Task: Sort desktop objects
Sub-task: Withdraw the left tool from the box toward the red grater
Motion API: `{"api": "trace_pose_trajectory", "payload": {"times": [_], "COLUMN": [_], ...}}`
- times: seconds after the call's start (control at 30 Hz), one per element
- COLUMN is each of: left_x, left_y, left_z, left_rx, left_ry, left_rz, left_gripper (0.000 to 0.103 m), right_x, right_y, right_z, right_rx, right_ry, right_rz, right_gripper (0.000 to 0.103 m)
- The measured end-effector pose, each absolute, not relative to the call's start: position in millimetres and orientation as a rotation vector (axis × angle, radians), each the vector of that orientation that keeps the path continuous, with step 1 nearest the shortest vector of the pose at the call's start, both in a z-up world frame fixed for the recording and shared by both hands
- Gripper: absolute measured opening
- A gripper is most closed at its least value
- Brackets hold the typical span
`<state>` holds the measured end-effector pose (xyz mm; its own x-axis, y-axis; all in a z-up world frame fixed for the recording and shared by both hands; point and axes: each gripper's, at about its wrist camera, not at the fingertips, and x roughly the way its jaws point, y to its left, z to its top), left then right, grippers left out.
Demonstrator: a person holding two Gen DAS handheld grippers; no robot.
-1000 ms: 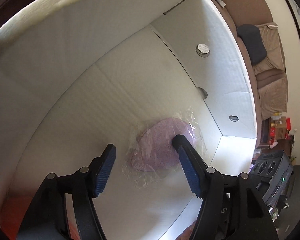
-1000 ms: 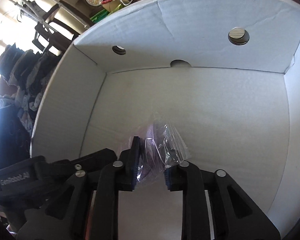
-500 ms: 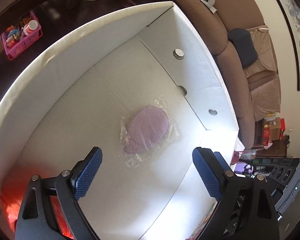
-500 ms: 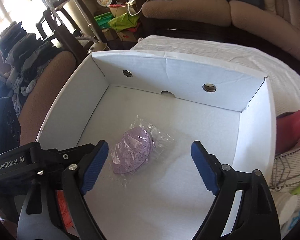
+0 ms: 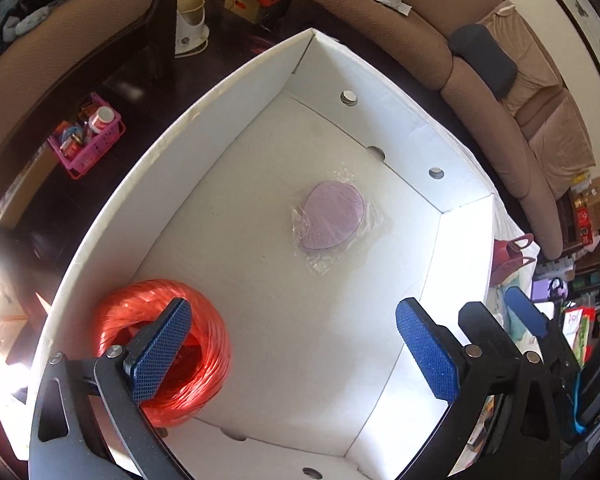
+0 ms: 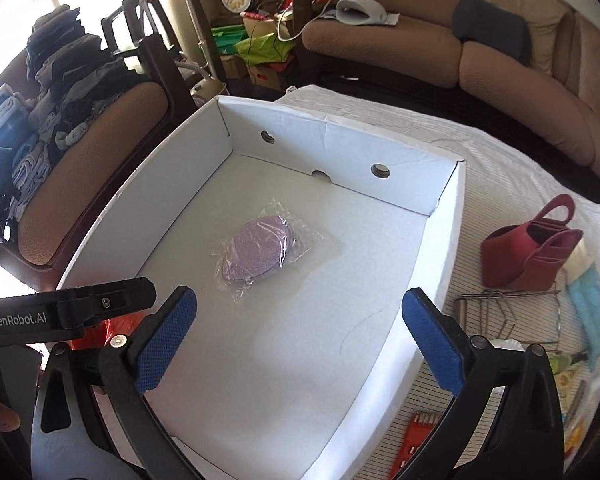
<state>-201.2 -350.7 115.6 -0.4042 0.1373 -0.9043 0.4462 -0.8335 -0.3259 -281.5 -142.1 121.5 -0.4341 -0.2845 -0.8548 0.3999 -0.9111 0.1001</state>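
On the floor of the white cardboard box, near its middle, lies the purple pad in a clear plastic bag, flat and free of both tools. Left gripper and right gripper hover above the box; the jaws of each have just been opening, now stand wide apart, and hold nothing. A red coil of twine rests in the box's near corner, behind the left gripper's left finger.
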Motion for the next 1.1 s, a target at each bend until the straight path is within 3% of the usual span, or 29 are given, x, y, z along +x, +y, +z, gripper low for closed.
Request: {"api": "trace_pose_trajectory", "payload": {"times": [0.6,1.1], "left_x": [-122,-30], "left_y": [-308,-282], "left_z": [180,222], "left_rx": [1.467,1.366], "left_ry": [0.125,0.107], "left_rz": [-2.466,-2.535], "left_gripper": [0.103,0.103], "right_x": [-196,-106], "right_y": [-140,-116], "right_z": [177,229], "right_rx": [1.301,1.185], "right_ry": [0.283,0.254], "right_rz": [-2.378,-2.368], "right_gripper": [0.103,0.103]}}
